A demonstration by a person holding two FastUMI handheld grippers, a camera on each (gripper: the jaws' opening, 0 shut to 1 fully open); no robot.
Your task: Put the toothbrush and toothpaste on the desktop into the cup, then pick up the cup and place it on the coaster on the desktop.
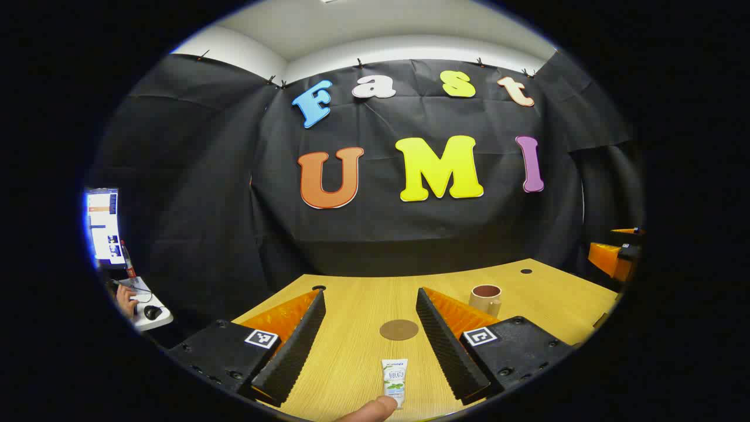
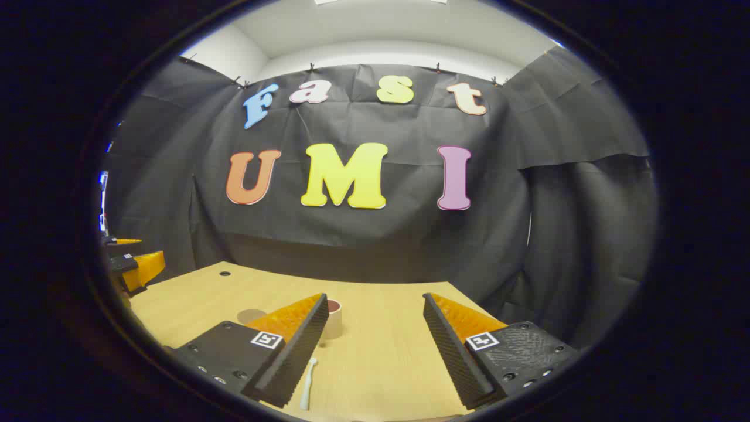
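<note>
In the left gripper view my left gripper (image 1: 370,302) is open above the wooden desk (image 1: 545,287). The white toothpaste tube (image 1: 395,381) lies flat between its fingers, near the front edge, with a fingertip (image 1: 369,410) touching its near end. Beyond it lies the round brown coaster (image 1: 399,329). The beige cup (image 1: 486,299) stands upright farther right, behind the right finger. In the right gripper view my right gripper (image 2: 375,308) is open. A white toothbrush (image 2: 307,384) lies on the desk beside its left finger. The cup (image 2: 333,319) peeks out behind that finger, and the coaster (image 2: 251,316) lies farther left.
The other gripper (image 2: 132,264) shows at the left edge of the right gripper view, and at the right edge (image 1: 615,255) of the left gripper view. A monitor (image 1: 104,225) and a person's hand (image 1: 125,300) on a side desk sit far left. Cable holes (image 1: 525,271) mark the desk's back.
</note>
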